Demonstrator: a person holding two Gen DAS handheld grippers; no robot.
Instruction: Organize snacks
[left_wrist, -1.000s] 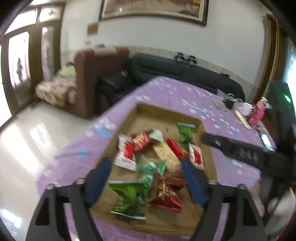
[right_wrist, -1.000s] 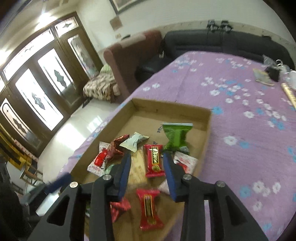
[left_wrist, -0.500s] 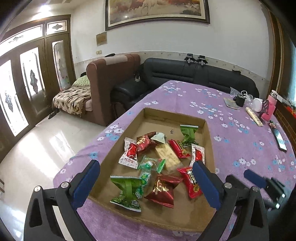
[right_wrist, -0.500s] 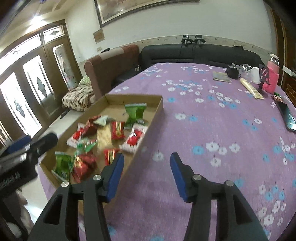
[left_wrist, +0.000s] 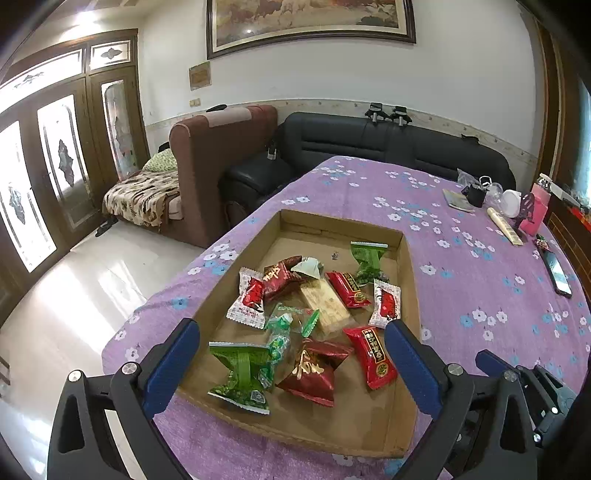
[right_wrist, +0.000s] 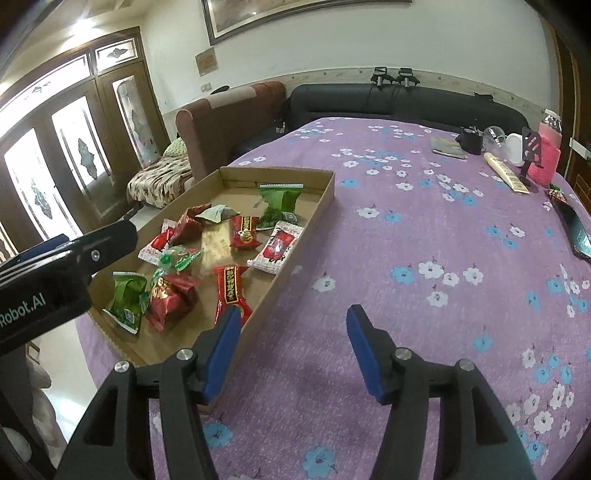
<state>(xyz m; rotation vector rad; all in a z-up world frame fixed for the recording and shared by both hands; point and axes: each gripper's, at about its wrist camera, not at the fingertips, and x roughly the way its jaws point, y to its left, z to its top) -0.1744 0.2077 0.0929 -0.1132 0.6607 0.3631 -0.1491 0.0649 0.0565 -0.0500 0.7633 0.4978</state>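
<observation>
Snacks: about a dozen wrapped treats, red, green and white, lie mixed in a loose heap in the cardboard tray (left_wrist: 402, 258)
Tray: it sits on the purple flowered cloth (right_wrist: 424, 229), near the table's edge
Left gripper (left_wrist: 291, 363): jaws wide apart, holding nothing, hanging over the near end of the tray with the green packet (left_wrist: 240, 373) and the dark red packet (left_wrist: 314, 369) between and below them
Right gripper (right_wrist: 291, 349): its jaws have just been opening and nothing is between them; it is over bare cloth just beside the tray's right wall
Done: all snacks I can see are inside the tray
Left to do: I think the sorting is not done, colours are still jumbled
Next: maybe pick one packet and group it with its kind
</observation>
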